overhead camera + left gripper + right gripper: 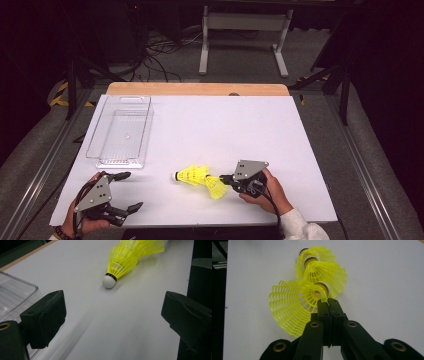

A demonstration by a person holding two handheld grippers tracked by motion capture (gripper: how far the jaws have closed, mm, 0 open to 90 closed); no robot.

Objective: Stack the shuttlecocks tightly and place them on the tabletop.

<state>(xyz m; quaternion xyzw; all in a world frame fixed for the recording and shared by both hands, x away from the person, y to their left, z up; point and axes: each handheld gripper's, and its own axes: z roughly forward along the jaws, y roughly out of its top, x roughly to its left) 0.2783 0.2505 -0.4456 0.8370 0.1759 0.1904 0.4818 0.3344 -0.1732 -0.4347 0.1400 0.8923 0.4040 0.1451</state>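
Nested yellow shuttlecocks (192, 175) lie on the white table (225, 125), their white cork (109, 281) pointing left. One more yellow shuttlecock (215, 187) lies against their open end, its skirt (289, 307) flaring toward the front edge. My right gripper (225, 179) comes in from the right, shut, and pinches this shuttlecock's mesh just by its cork end (322, 288). In the right gripper view the jaws (327, 301) are pressed together on a bit of yellow net. My left gripper (127, 191) rests at the front left, open, nothing between its fingers (47, 315).
A clear plastic bin (122, 131) stands at the table's back left, its near corner (15, 295) close to my left gripper. A wooden strip (197, 89) runs along the table's far edge. Metal rails flank the table on both sides.
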